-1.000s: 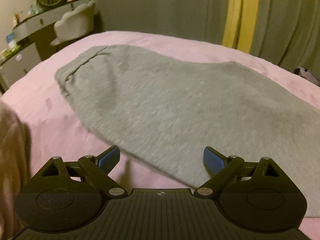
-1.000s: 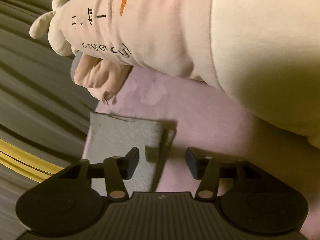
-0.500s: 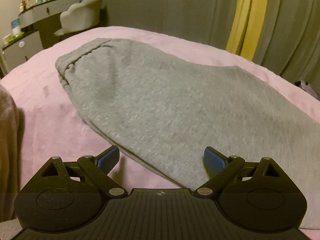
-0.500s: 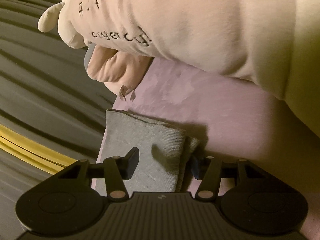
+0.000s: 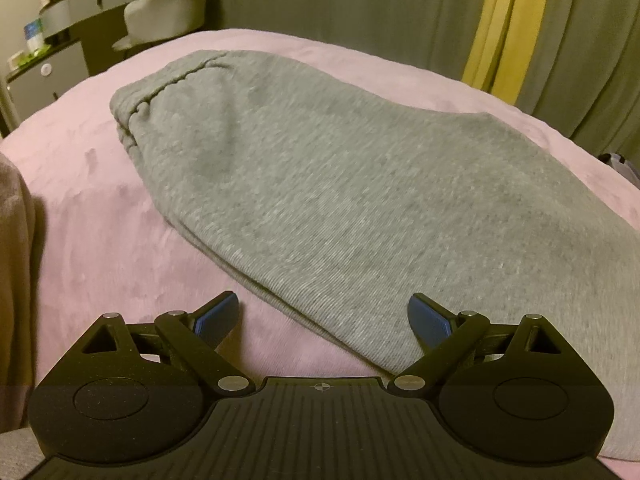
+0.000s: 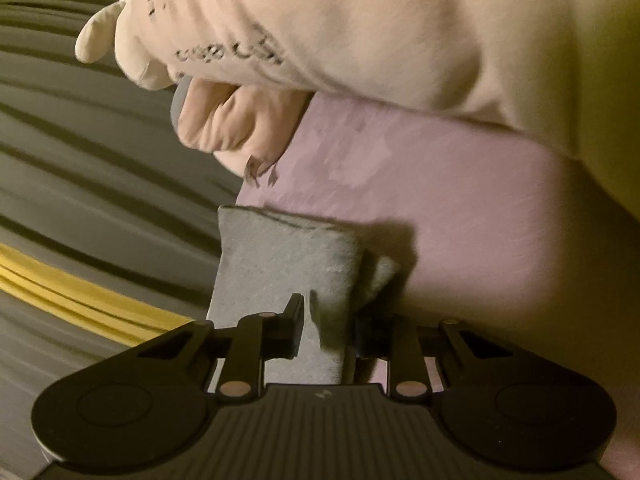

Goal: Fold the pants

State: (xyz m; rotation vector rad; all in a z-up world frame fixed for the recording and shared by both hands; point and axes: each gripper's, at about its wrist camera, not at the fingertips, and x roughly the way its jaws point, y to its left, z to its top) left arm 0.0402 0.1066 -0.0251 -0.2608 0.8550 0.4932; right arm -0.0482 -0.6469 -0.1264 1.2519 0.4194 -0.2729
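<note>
Gray pants [image 5: 340, 184] spread flat across pink bed [image 5: 92, 216], ready for folding. Right tongs [image 6: 326, 326] pinching cuff end [image 6: 292, 264] for lifting over; left tongs [image 5: 322, 316] spread wide, hovering at near edge.

soft grey knit pants [image 5: 360, 184], fuzzy matte pink bedspread [image 5: 92, 240], matte black plastic left gripper [image 5: 322, 316] with ribbed base, smooth blue pads [image 5: 426, 320]

Bed: pink plush cover [image 5: 100, 240] fills the foreground.
Curtains: grey-green drapes [image 5: 340, 12] behind the bed, with a yellow panel [image 5: 500, 28].
Far left corner: grey dresser [image 5: 48, 76], small items on its shelf, pale padded chair [image 5: 168, 12].
Light: dim, warm.
</note>
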